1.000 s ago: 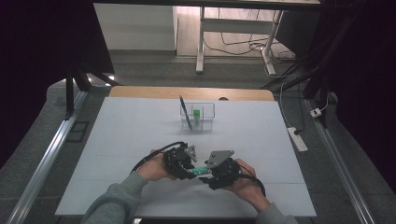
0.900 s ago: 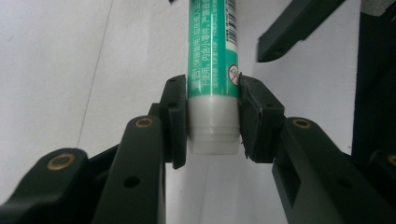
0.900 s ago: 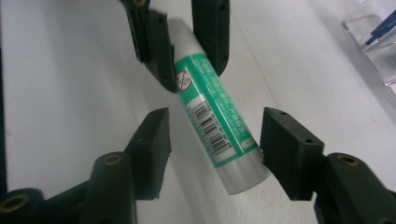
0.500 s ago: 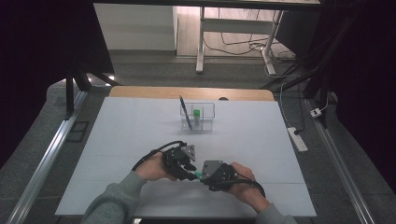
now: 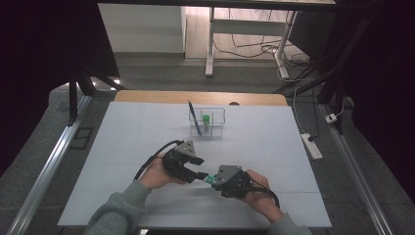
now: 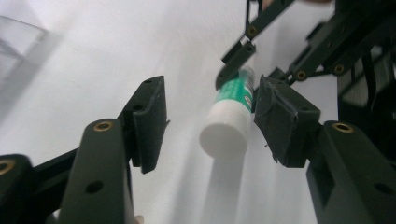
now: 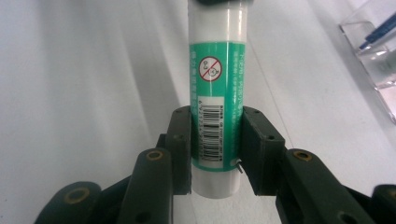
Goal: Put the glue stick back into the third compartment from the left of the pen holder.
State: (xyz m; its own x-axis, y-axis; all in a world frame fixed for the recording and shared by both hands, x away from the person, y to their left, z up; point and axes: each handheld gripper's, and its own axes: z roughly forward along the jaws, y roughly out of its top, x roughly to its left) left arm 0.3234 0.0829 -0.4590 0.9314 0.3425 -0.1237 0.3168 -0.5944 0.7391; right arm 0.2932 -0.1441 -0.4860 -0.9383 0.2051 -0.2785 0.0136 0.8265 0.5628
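Green-labelled glue stick (image 7: 215, 116) with white ends, held level above the white table sheet (image 5: 122, 147), on the near side of the clear plastic organiser (image 5: 207, 122) and well apart from it. Clamped round its barcoded lower body by the right gripper (image 7: 215, 144), both pads pressing the label, jaws closed in on it only just now. White end cap of the glue stick pointing between the fingers (image 6: 149, 121) of the left gripper (image 6: 210, 128), jaws just opened and standing clear of the cap, a gap showing on one side and the other pad close beside it without a firm press. Left gripper nearer to the organiser than the right gripper, both meeting tip to tip at the glue stick in the high view. Organiser itself standing at the far middle of the sheet, holding a blue pen (image 5: 195, 117) leaning in one compartment and a second green-capped item (image 5: 207, 118) upright in the next. White power strip (image 5: 311, 145) lying on the floor off to the right of the organiser, beyond the table edge.
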